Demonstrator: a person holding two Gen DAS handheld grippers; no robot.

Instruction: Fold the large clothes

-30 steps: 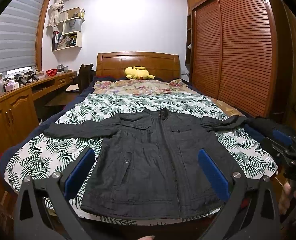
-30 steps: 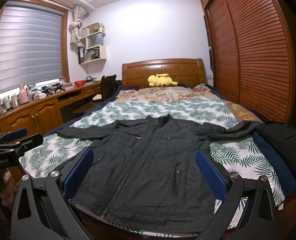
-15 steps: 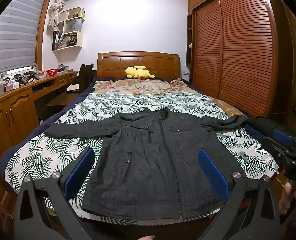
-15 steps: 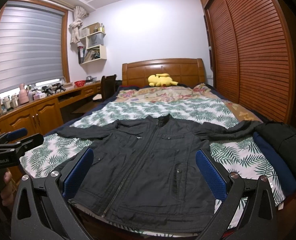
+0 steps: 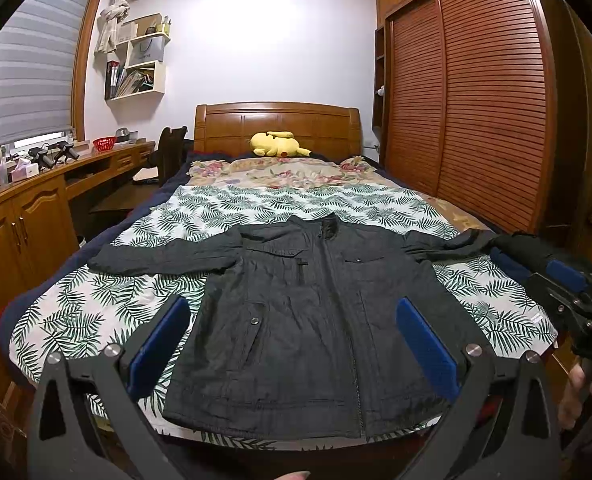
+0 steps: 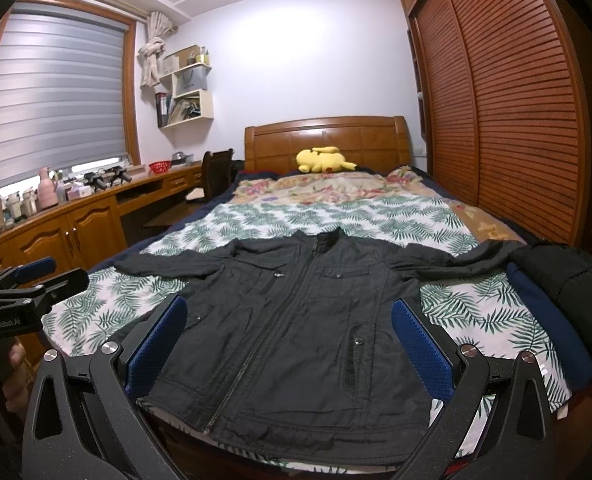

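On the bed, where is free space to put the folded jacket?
Free: the leaf sheet between the jacket collar and the floral cover; also the sheet's left part, below the left sleeve. Crowded: the right edge, where dark folded clothes lie on the right sleeve's end.

"GenRobot.AI" on left tool (image 6: 32, 280) body; "DAS" on right tool (image 5: 568, 280) body.

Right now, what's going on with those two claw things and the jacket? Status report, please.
Left gripper open, empty. Right gripper open, empty. Black jacket flat on bed, zipped, sleeves spread, untouched. Folded dark clothes lie by its right-hand sleeve.
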